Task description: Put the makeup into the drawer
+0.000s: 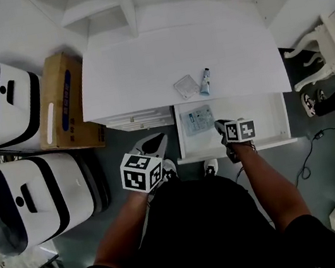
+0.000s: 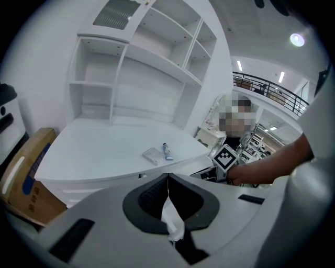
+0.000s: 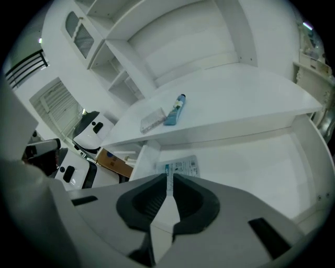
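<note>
A clear square compact [image 1: 186, 86] and a blue tube [image 1: 206, 81] lie side by side near the front edge of the white desk [image 1: 142, 64]. Below them a drawer [image 1: 267, 117] stands pulled out, with a flat printed packet [image 1: 198, 119] lying at its left end. My right gripper [image 1: 219, 125] hovers over the drawer just right of the packet, shut with nothing in it. In the right gripper view the packet [image 3: 180, 167] shows beyond the closed gripper [image 3: 169, 180]. My left gripper [image 1: 156, 140] hangs left of the drawer, below the desk edge, also shut and empty [image 2: 167, 178].
A cardboard box [image 1: 66, 103] and two large white-and-black machines [image 1: 2, 105] [image 1: 31, 199] stand left of the desk. White shelving [image 1: 125, 3] rises behind the desktop. A white ornate chair [image 1: 326, 51] and floor cables [image 1: 307, 160] are at the right.
</note>
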Demonstrator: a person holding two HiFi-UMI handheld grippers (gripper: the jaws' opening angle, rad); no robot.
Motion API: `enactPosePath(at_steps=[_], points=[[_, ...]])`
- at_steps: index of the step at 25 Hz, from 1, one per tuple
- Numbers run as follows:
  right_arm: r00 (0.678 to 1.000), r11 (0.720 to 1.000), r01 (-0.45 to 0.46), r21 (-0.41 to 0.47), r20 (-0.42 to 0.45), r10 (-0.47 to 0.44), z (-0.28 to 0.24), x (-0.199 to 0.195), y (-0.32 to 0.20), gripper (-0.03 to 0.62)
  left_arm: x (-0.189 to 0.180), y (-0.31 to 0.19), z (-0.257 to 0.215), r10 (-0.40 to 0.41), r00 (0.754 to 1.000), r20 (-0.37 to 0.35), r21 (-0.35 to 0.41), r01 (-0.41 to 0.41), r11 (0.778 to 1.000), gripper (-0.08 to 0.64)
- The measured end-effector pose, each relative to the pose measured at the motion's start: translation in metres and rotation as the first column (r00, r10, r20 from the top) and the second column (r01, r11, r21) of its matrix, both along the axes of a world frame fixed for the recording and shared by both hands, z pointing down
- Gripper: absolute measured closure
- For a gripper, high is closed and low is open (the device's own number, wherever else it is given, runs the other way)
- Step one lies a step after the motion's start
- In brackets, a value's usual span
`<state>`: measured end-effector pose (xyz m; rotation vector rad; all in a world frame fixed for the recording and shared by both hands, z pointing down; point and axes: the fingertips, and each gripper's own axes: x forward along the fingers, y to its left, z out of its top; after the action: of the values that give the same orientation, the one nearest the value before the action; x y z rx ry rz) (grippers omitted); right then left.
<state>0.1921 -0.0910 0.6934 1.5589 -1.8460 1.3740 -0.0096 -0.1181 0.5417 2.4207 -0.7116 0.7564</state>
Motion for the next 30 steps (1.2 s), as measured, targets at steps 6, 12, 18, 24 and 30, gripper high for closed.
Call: enactPosePath(at_steps=[6,12,18,24,30], points=[[0.998,0.981,-0.003,0.192,0.060,-0.009,-0.080,-0.020,0.002,0.558,0.012,0.008,-0.016,0.053,0.997,-0.054,0.018,-0.052,0.998,0.549],[0.995,0.921,0.071,0.383,0.033,-0.091,-0.160,-0.047,0.011,0.558,0.024,0.011,-0.041,0.084,0.986,-0.141,0.051,-0.078,0.996,0.549],[0.986,0.873,0.165,0.458,-0.101,-0.133,-0.194,-0.059,0.023,0.558,0.029,0.011,-0.059,0.117,0.982,-0.151,0.090,-0.105,0.990,0.549],[0.978,0.879,0.192,0.436,-0.163,-0.133,-0.188,-0.061,0.032,0.558,0.031,0.011,-0.058,0.140,0.982,-0.123,0.111,-0.127,0.986,0.549],[0.974,0.879,0.201,0.432,-0.182,-0.134,-0.188,-0.061,0.032,0.558,0.032,0.014,-0.054,0.163,0.981,-0.110,0.110,-0.151,0.982,0.549]])
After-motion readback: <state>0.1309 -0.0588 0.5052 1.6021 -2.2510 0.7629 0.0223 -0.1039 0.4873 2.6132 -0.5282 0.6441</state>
